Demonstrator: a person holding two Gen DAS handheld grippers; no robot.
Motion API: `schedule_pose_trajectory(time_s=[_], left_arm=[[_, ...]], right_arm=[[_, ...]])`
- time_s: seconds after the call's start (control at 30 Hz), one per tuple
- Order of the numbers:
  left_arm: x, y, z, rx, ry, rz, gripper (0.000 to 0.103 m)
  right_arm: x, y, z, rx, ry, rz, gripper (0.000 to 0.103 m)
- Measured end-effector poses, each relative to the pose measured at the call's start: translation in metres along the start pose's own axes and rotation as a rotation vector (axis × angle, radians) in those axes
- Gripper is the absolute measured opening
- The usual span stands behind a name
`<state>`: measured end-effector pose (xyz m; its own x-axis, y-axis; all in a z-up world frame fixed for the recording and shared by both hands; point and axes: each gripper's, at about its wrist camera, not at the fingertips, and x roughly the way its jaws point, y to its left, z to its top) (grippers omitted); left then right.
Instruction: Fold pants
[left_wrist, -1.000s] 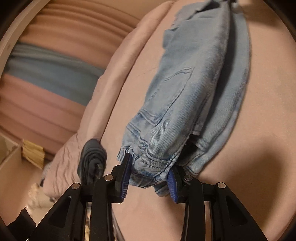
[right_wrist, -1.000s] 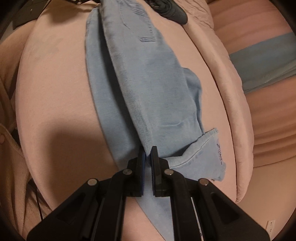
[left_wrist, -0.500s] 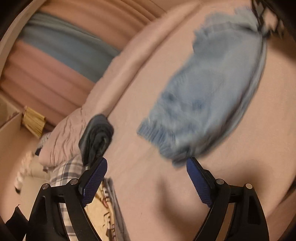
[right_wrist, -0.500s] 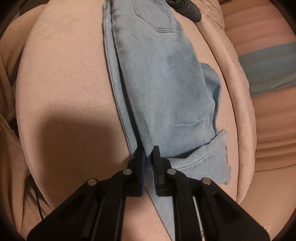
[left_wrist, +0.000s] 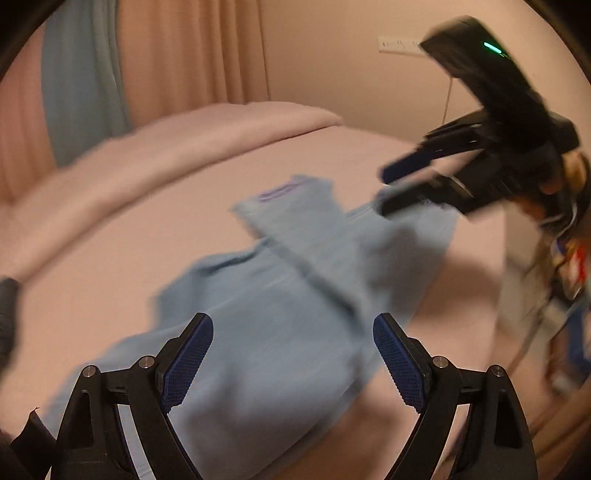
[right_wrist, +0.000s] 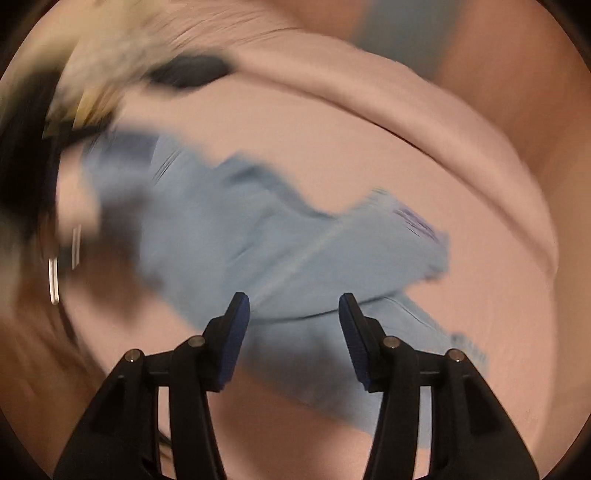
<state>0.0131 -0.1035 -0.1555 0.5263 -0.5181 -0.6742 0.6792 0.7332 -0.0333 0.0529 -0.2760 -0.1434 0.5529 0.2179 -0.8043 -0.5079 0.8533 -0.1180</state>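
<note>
Light blue jeans (left_wrist: 291, 295) lie folded lengthwise on a pink bed (left_wrist: 110, 236), blurred by motion. My left gripper (left_wrist: 291, 362) is open and empty, held just above the near end of the jeans. My right gripper shows in the left wrist view (left_wrist: 402, 188), open over the far end of the jeans. In the right wrist view the right gripper (right_wrist: 293, 336) is open and empty above the jeans (right_wrist: 258, 240), with a hem edge (right_wrist: 417, 225) to the right.
A rolled pink blanket (left_wrist: 184, 147) runs along the bed's far side. A dark folded garment (right_wrist: 192, 72) lies at the bed's far end. Curtains (left_wrist: 155, 55) and a wall socket (left_wrist: 399, 46) stand behind. The person's body (left_wrist: 554, 236) is at the right.
Both grippers have let go of the jeans and opened. The left opened first and swung round over the jeans; the right was still shut on the fabric half a second ago.
</note>
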Motion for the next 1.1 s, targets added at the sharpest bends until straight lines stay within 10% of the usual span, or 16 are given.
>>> schedule_pose_trajectory(time_s=[0.3,0.47,0.77,0.9,1.1], left_arm=[[0.072,-0.001,0.018,-0.136,0.106,-0.095,0.089],[0.079,0.003,0.018,-0.147,0.110,-0.127,0.069],[0.085,0.003,0.012,-0.148,0.123,-0.178,0.034],[0.088,-0.003,0.009,-0.148,0.127,-0.203,0.021],[0.071,0.004,0.012,-0.149,0.085,-0.234,0.002]], right_arm=[[0.078,-0.090,0.068,0.298,0.086,0.064,0.056],[0.151,-0.106,0.114,0.408,0.201,0.101,0.056],[0.245,-0.078,0.143,0.345,0.426,-0.110,0.055],[0.242,-0.072,0.148,0.320,0.412,-0.163,0.012],[0.193,-0.092,0.137,0.482,0.274,-0.062,0.009]])
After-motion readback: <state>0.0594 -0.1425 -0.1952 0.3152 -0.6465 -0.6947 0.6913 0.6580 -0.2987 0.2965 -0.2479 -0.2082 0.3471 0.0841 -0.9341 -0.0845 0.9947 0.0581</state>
